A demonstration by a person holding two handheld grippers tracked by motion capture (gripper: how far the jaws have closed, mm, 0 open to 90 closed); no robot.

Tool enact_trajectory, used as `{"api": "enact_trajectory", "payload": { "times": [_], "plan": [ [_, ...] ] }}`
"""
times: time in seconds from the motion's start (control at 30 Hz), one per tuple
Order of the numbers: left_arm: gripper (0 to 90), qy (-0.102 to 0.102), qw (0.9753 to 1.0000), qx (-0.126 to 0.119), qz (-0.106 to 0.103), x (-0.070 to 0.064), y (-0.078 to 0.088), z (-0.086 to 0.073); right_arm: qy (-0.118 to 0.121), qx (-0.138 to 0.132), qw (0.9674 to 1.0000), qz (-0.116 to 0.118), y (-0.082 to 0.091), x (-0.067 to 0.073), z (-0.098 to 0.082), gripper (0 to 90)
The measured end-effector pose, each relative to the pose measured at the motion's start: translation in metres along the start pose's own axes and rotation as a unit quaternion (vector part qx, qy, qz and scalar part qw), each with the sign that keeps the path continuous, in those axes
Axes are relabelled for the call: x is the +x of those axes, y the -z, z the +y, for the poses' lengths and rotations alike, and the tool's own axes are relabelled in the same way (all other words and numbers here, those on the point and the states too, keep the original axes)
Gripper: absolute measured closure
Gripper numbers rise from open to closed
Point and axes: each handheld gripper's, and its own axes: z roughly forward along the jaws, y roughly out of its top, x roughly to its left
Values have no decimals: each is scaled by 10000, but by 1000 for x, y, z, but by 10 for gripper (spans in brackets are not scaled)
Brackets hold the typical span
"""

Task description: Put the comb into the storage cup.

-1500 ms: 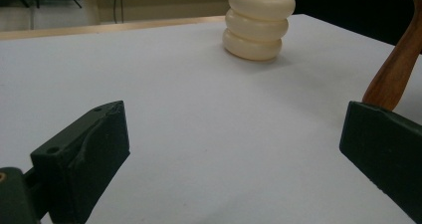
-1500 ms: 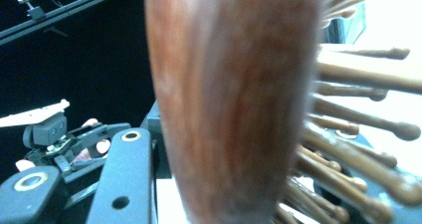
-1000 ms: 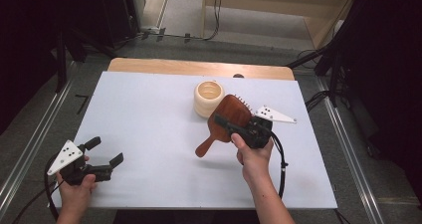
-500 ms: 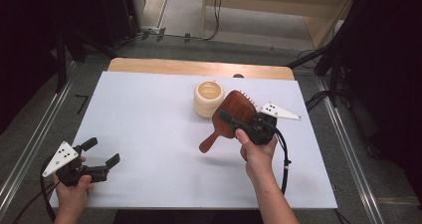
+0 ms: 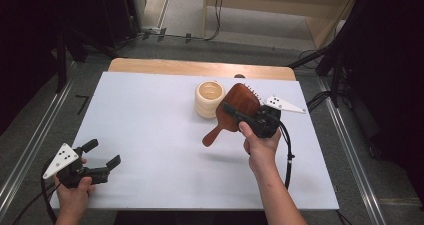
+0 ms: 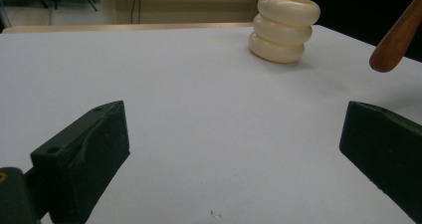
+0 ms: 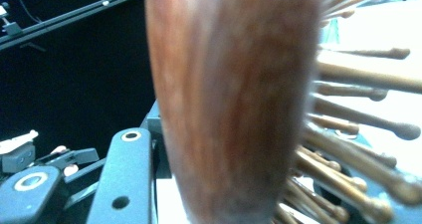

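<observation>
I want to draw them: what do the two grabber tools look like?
Both are black. The left gripper has two blocky jaws with small screw holes and a pale grey three-cornered plate dotted black. The right gripper has the same plate and a black cable. No sleeves show.

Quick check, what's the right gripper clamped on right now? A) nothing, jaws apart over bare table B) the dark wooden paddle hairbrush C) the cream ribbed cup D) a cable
B: in the high view the right gripper is shut on the head of the dark wooden paddle hairbrush, held off the table with its handle hanging down-left beside the cream ribbed cup; the right gripper view shows its wooden back and bristle pins up close.
</observation>
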Motion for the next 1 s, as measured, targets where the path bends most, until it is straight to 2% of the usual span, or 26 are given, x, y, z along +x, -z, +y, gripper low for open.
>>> {"api": "enact_trajectory", "payload": {
  "times": [0.3, 0.53, 1.0],
  "plan": [
    [0, -29, 10000, 8, -15, -1, -1, 0, -19, -71, 10000, -35, -1, -6, 7, 505],
    [0, -94, 9999, -12, 55, -3, 0, -1, -66, -89, 9999, -67, -1, -9, 14, 505],
    [0, -68, 10000, -18, 13, -2, 0, -1, -68, -190, 9997, -108, -4, -16, 31, 505]
  ]
}}
